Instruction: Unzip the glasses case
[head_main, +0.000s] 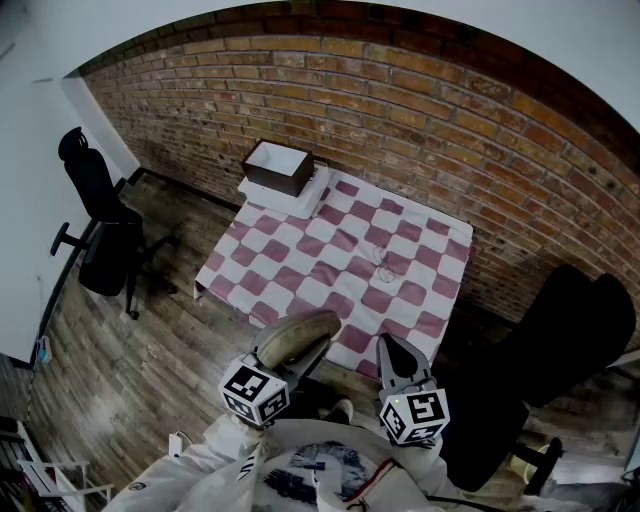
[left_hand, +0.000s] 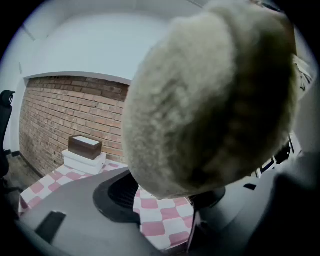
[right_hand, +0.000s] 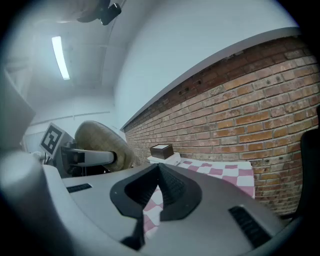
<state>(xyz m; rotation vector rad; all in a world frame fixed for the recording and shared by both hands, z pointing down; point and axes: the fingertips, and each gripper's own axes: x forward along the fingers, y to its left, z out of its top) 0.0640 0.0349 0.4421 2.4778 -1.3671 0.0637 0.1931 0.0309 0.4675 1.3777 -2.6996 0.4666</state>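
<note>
Low centre of the head view, the left gripper (head_main: 312, 352) pinches the glasses case (head_main: 288, 335), but the right gripper (head_main: 389, 347), pressed shut and empty, may miss its unseen zip pull.

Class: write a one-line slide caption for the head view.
Left gripper holds a glasses case, right gripper shut and empty, near a checkered table.

The glasses case (head_main: 296, 340), a beige, fuzzy-surfaced oval shell that looks closed, is clamped in the air between the left gripper's (left_hand: 166, 194) jaws, just short of the checkered table's (head_main: 300, 282) near edge
</note>
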